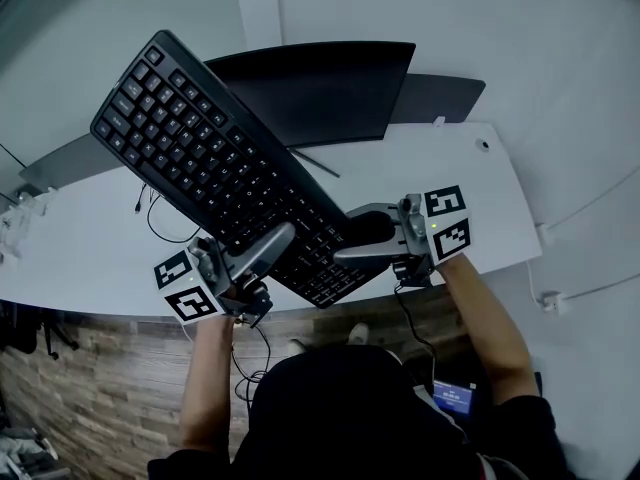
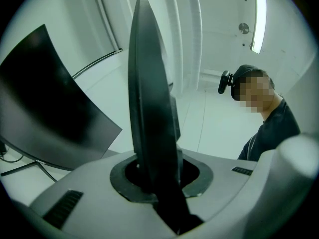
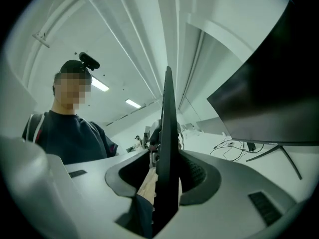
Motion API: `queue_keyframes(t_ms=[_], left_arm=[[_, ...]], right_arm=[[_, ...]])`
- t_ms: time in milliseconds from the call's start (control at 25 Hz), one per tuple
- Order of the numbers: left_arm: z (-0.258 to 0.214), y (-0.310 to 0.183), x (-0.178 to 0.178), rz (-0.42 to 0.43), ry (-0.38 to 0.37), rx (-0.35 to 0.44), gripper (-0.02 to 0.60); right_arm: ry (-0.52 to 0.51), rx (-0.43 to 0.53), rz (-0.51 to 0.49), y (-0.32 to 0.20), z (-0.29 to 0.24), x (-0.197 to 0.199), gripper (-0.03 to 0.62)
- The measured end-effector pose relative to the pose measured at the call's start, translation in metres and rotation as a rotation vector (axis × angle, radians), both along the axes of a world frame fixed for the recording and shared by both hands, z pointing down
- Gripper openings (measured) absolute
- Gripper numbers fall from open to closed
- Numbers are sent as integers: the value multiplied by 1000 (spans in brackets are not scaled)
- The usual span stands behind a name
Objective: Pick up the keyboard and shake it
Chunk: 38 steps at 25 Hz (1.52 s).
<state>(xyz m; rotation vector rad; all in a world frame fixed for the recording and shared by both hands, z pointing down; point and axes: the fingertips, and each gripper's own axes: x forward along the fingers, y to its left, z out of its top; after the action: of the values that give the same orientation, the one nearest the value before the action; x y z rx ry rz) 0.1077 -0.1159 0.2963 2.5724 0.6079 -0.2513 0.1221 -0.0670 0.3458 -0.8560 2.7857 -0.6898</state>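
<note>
Curved monitor [image 1: 320, 88] partly behind keyboard [image 1: 200, 158]

keyboard [image 1: 190, 138]: matt black plastic | desk [image 1: 90, 238]: smooth white, faint sheen | floor [image 1: 110, 358]: wood-grain planks | monitor [image 1: 320, 93]: dark, smooth screen

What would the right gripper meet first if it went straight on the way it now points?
Probably the keyboard: its edge already stands between the right gripper's parted jaws.

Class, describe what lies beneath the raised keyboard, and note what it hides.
Beneath the keyboard lie the white desk and a black cable. The dark monitor stands behind it. The keyboard covers a strip of the desk and the monitor's left edge, so anything there is unseen.
</note>
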Motion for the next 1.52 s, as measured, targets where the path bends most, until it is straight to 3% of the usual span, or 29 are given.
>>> queue_keyframes(t_ms=[280,520,880,1520], left_arm=[[10,10,2,38,-47,58,95],[16,16,3,61,-72,85,95],[22,23,10,64,-112,111,97],[19,18,6,61,-57,172,124]], right_arm=[[108,-68,-119,-5,25,-32,158],[173,-111,-161,-4,46,-44,154],[191,-109,-93,-2,55,-39,91],[218,-64,-32,-8,55,-40,87]])
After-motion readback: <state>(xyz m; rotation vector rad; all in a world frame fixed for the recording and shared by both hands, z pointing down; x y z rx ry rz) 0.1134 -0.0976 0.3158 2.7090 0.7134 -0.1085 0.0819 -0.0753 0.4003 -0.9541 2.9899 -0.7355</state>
